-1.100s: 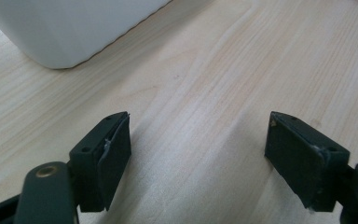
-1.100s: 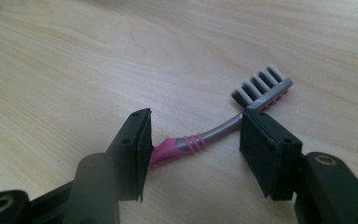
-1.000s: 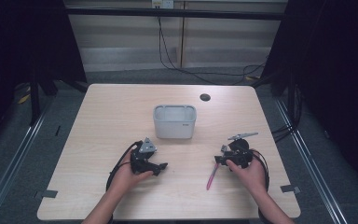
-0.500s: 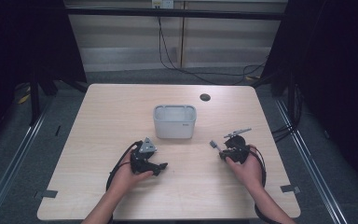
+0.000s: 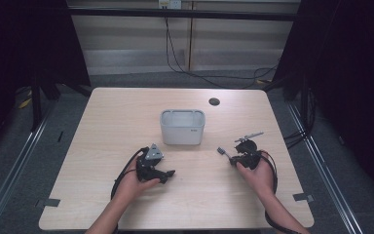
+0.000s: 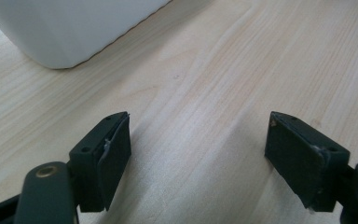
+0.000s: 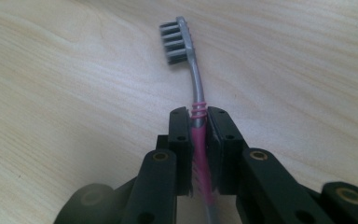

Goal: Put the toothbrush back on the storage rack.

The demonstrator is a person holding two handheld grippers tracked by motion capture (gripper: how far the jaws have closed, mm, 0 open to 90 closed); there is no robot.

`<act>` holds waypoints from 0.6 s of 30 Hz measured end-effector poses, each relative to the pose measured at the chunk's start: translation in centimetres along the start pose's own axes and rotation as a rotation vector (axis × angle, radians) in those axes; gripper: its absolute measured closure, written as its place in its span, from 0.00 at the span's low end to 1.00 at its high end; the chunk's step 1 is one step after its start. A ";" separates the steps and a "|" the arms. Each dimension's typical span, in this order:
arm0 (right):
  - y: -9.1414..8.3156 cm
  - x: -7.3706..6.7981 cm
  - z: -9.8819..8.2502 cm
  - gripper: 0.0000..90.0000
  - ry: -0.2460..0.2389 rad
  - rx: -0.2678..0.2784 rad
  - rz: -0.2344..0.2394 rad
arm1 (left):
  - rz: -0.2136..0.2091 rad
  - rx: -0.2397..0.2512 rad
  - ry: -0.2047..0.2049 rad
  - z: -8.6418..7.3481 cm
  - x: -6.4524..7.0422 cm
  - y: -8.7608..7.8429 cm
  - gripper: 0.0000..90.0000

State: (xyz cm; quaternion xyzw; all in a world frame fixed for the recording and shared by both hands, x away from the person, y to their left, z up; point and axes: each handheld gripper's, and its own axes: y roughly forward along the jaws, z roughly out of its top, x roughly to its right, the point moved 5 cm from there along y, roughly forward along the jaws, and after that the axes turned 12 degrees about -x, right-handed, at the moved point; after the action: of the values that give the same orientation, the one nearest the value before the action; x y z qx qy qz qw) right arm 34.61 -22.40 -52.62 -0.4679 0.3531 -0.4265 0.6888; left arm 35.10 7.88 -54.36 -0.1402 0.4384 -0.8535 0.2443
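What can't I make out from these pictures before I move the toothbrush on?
- Toothbrush handle end: right gripper view, hidden behind the right gripper, shut on it.
- Bin contents: high view, floor too dim; left gripper view, cut off by the top edge.
- Left gripper jaws: high view, too small.

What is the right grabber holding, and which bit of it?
The right gripper holds a toothbrush. Its fingers have just closed on the pink handle, below the grey bristle head.
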 end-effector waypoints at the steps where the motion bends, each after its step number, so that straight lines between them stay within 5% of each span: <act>1: -0.1 0.1 0.1 0.90 0.003 0.008 0.007 | -0.001 0.002 0.000 0.0 0.0 0.0 0.25; 18: -1.8 -0.3 1.0 0.90 -0.010 0.065 0.071 | 0.000 0.000 0.000 0.0 0.0 0.0 0.25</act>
State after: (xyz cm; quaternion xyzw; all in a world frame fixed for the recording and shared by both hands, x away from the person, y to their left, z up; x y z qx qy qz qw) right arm 34.88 -22.16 -50.55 -0.4344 0.3521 -0.4108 0.7202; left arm 35.10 7.87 -54.36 -0.1405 0.4383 -0.8535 0.2443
